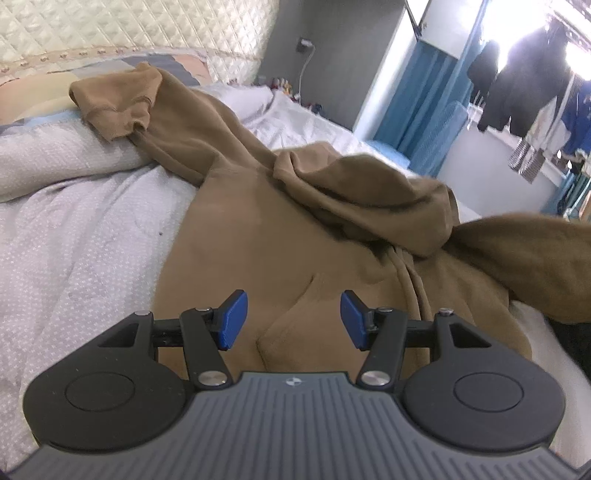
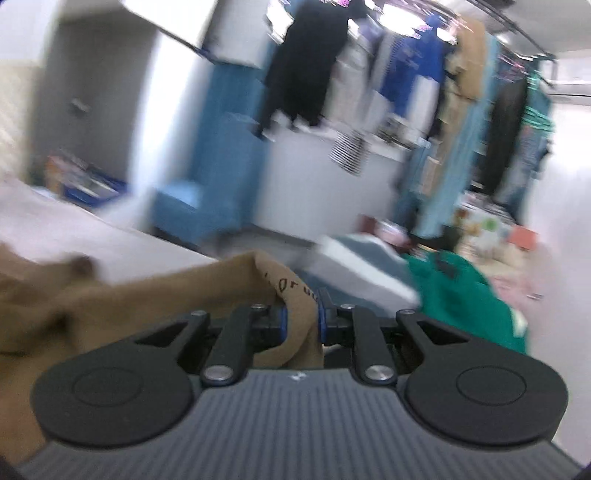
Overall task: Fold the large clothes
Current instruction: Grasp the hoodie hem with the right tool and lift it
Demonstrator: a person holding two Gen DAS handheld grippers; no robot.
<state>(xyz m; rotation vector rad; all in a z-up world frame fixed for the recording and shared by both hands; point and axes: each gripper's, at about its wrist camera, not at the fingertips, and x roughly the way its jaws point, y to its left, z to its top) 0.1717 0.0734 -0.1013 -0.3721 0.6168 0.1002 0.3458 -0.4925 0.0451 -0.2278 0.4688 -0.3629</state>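
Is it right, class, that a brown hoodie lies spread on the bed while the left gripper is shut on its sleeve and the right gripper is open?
Grippers swapped. In the right wrist view the right gripper is shut on the brown hoodie; the left wrist view shows the left gripper open above it on the bed.

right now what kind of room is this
Most likely a bedroom that doubles as a laundry-drying space: a bed with a pale dotted quilt and cream quilted headboard, a brown hoodie spread on it, and hanging clothes by the window.
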